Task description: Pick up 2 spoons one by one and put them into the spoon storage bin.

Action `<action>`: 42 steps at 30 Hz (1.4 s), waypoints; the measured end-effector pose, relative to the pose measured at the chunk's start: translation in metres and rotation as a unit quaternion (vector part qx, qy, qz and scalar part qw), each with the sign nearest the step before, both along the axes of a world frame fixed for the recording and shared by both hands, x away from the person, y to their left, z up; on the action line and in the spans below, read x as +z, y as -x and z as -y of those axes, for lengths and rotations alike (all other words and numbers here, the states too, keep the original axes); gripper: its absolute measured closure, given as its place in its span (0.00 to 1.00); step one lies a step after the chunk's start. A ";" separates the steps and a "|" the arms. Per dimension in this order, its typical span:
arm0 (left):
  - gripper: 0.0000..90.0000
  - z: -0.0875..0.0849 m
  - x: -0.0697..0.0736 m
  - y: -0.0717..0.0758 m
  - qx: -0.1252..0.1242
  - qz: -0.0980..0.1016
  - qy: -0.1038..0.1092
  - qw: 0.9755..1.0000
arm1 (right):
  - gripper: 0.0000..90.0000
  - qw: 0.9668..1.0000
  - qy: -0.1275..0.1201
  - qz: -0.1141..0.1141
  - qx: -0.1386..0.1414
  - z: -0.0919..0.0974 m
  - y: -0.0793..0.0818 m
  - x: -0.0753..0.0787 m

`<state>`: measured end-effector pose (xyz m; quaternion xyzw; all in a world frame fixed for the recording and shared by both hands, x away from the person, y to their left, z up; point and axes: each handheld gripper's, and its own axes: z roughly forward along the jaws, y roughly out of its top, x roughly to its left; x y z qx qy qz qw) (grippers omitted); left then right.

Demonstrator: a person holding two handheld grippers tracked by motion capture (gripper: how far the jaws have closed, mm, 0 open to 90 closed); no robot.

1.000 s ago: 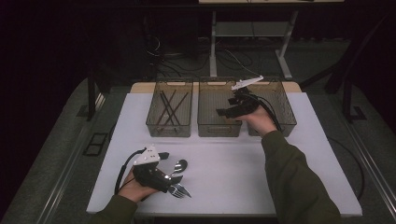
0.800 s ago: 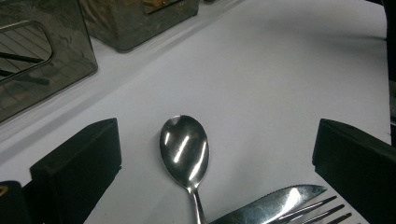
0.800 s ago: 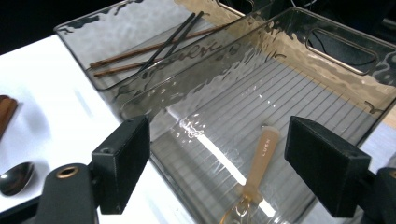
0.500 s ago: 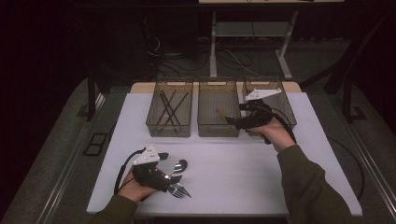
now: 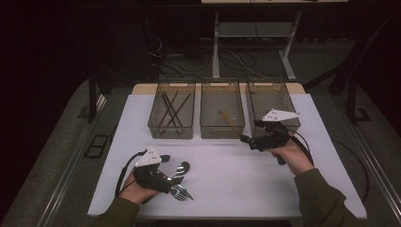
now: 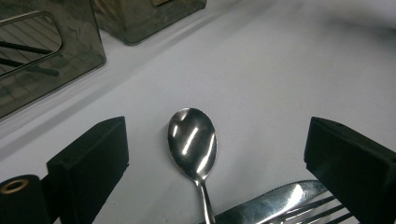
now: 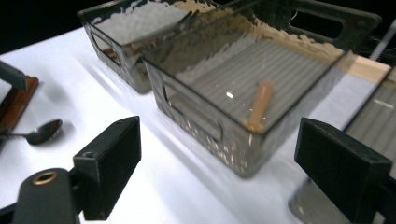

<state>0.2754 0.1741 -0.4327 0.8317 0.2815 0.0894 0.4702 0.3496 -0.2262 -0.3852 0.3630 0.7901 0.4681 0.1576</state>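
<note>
Resting near the front edge of the white surface, the left tool stands wide, its jaws either side of a spoon without pressing on it; they have just closed a little, and the spoon's bowl lies face up between them. Using the spoon as the landmark: a knife and a fork lie just beside its handle, crossing toward the right-hand jaw in the left gripper view. Beyond the spoon a broad bare stretch of surface runs to three clear bins set in a row at the far edge. The left bin holds dark sticks, the middle bin holds one tan stick-shaped piece, and the right bin stands farthest from the spoon.

Well to the right of the spoon, the right tool hovers just in front of the middle bin's near wall, jaws wide with nothing between them; they have just been opening. Between this tool and the spoon the surface is bare, as is the strip along the front edge to the right.
</note>
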 end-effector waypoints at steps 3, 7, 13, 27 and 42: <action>0.07 0.000 0.000 0.000 0.002 -0.001 -0.001 1.000 | 0.16 1.000 -0.004 -0.004 -0.010 0.007 0.008 -0.008; 0.09 0.000 0.000 0.000 0.001 -0.003 -0.001 1.000 | 0.16 1.000 -0.004 -0.007 -0.020 0.017 0.019 -0.017; 0.13 0.001 -0.001 -0.001 0.004 -0.006 -0.005 1.000 | 0.16 1.000 -0.006 -0.016 -0.023 0.029 0.034 -0.027; 0.22 -0.001 0.000 0.000 0.006 -0.009 -0.013 1.000 | 0.16 1.000 0.017 -0.015 -0.012 0.050 0.074 -0.049; 0.48 0.002 0.005 -0.006 0.013 -0.010 -0.026 1.000 | 0.16 0.999 0.015 -0.025 -0.019 0.055 0.086 -0.054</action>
